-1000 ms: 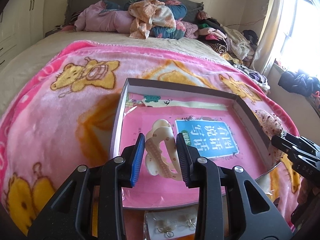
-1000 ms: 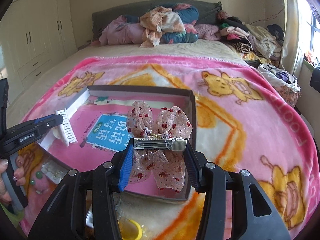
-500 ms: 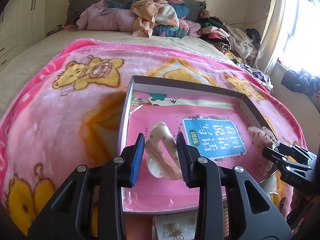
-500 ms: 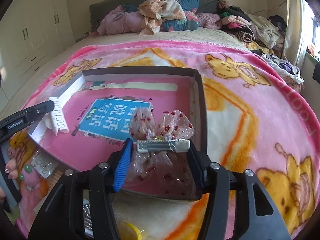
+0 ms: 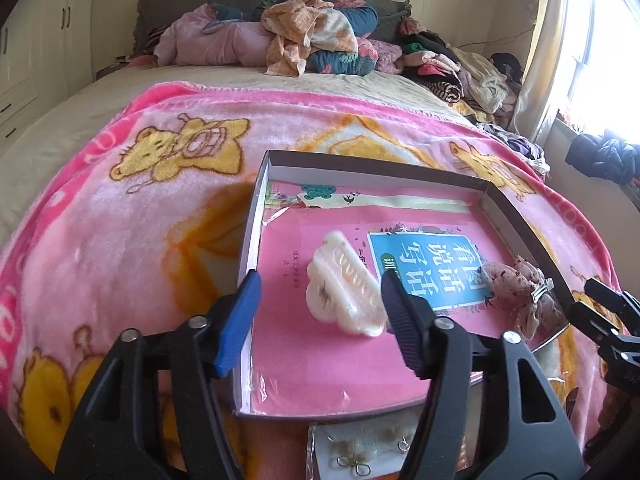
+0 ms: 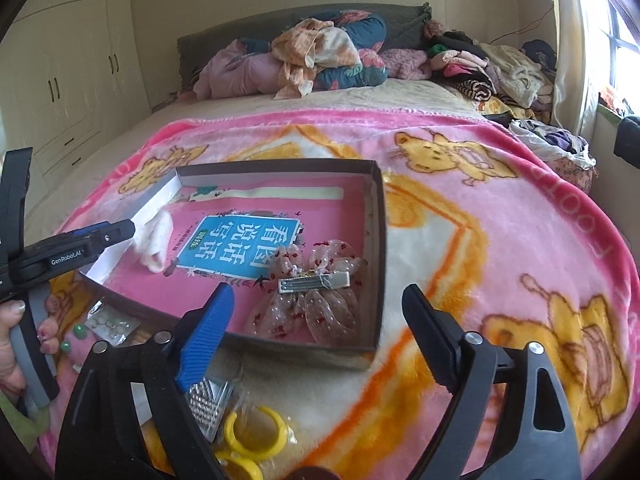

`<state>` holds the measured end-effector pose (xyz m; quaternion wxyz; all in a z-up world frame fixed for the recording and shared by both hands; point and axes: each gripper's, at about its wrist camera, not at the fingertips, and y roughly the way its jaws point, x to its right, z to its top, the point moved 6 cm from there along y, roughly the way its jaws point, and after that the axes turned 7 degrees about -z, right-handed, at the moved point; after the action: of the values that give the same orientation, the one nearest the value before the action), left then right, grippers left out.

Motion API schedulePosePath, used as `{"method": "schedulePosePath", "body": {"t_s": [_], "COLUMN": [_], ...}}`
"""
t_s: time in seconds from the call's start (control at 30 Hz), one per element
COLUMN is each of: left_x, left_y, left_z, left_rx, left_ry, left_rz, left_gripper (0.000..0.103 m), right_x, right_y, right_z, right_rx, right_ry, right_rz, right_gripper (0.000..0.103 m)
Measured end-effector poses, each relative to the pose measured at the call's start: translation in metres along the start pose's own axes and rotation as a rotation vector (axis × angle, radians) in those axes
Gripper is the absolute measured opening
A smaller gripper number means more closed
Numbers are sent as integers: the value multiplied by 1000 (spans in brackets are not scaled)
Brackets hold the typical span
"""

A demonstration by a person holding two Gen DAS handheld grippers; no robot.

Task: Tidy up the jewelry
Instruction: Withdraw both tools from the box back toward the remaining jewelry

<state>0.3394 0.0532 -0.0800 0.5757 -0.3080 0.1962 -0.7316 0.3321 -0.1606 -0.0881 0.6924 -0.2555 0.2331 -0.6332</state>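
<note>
A cream hair claw (image 5: 344, 288) lies on the pink book inside a shallow dark-rimmed box (image 5: 256, 216) on the bed. My left gripper (image 5: 320, 280) straddles the claw; its jaws are opening and the pads are off it. In the right wrist view a sheer bow hair clip with red dots (image 6: 316, 280) rests in the box's (image 6: 378, 240) near right corner. My right gripper (image 6: 318, 292) hangs over it, jaws opening wide, holding nothing. The bow (image 5: 516, 280) also shows at the right of the left wrist view.
The box sits on a pink cartoon blanket (image 6: 500, 220). In front of it lie a packet of earrings (image 5: 360, 452), yellow rings (image 6: 256, 432), a silver mesh piece (image 6: 208, 404) and green beads (image 6: 80, 330). Clothes (image 5: 312, 40) are piled at the bed's head.
Both grippers went from shut to open. The claw dropped from the left jaws onto the book, and the bow left the right jaws and now lies in the box.
</note>
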Motion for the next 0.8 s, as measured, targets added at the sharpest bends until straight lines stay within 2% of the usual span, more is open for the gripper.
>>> {"method": "schedulePosePath", "body": {"t_s": [0.07,0.17,0.23,0.57,0.8], "left_x": [1,4,5,18,30], "left_y": [-3,-10,-15,-59,-85], "left_z": [-1,-2,-3,-5,-9], "left_rx": [7,15,23,91,131], "left_ry": [8,11,12,3,13], "left_rz": [7,6,7,-14,-30], "left_gripper": [62,64,70,91,91], "right_x": [2,5,7,18,22], "right_y": [-7,-17,-25,-60,-85], "right_z": [-1,-2,-2,-7,-11], "right_rx": [12,31,50,102,149], "right_ry": [1,4,6,34,28], "right_rz": [-4,-10,-17,-16,-28], "right_gripper": [87,89,90,92,92]}}
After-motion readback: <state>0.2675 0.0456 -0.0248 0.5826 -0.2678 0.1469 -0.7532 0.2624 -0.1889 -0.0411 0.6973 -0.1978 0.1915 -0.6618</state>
